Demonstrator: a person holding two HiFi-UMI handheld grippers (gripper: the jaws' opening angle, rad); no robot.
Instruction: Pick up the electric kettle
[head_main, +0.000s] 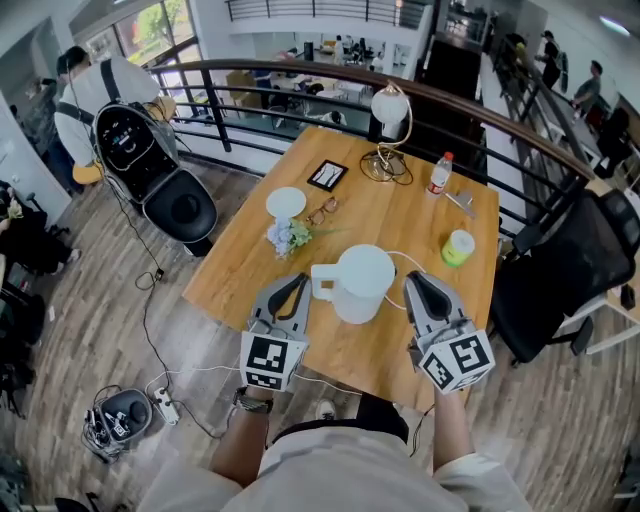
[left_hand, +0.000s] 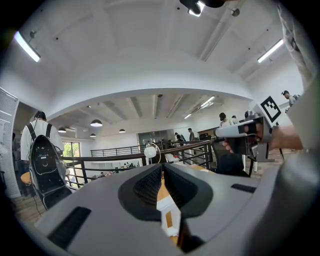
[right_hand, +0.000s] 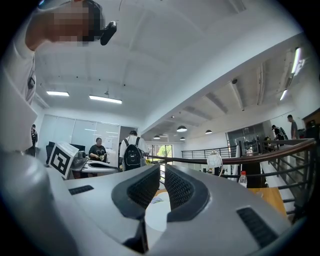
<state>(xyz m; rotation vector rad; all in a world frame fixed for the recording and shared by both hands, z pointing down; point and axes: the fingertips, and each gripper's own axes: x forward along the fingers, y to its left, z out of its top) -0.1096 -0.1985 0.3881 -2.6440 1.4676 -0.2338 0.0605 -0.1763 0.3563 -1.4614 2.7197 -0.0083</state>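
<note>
wooden bench (head_main: 400, 215) on a railed mezzanine: the white electric kettle (head_main: 360, 283) stands by the near edge, handle (head_main: 322, 281) leftward, between the left tongs (head_main: 292, 285) and right tongs (head_main: 416, 282), both closed and empty. this looks like the approach; the next move likely needs one pair opened around the handle. open room on both sides, with flowers (head_main: 288, 236) just far-left.

Wooden table (head_main: 400, 215) on a plank floor (head_main: 90, 330) — black curved railing (head_main: 300, 64) behind, office chair (head_main: 560, 270) beside.
</note>
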